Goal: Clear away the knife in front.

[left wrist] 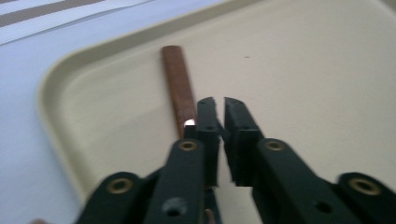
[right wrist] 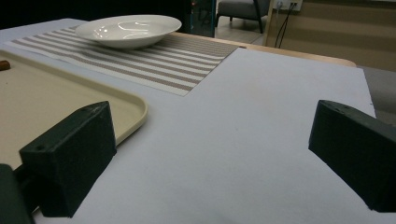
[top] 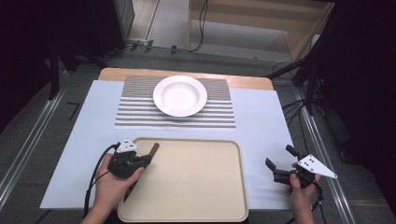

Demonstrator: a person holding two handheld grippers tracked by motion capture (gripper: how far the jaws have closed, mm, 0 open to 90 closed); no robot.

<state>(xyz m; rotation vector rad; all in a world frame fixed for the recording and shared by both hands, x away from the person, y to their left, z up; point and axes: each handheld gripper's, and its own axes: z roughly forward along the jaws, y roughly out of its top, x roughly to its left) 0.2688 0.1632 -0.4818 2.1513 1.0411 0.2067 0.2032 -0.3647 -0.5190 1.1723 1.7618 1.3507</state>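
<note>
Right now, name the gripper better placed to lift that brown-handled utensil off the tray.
Left. The left gripper is over the brown-handled utensil at the tray edge, jaws nearly shut beside it. The right gripper sits open off the tray.

Brown-handled utensil [left wrist: 179,86]: near end hidden under left gripper [left wrist: 215,105]; can't tell if jaws pinch it or what tool it is. Tray [top: 196,205]: near edge almost cut by frame. Right gripper view: handle tip [right wrist: 3,65] cut off at left edge.

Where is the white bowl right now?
In the high view, the white bowl sits on the striped placemat at the table's far side, beyond the beige tray.
</note>
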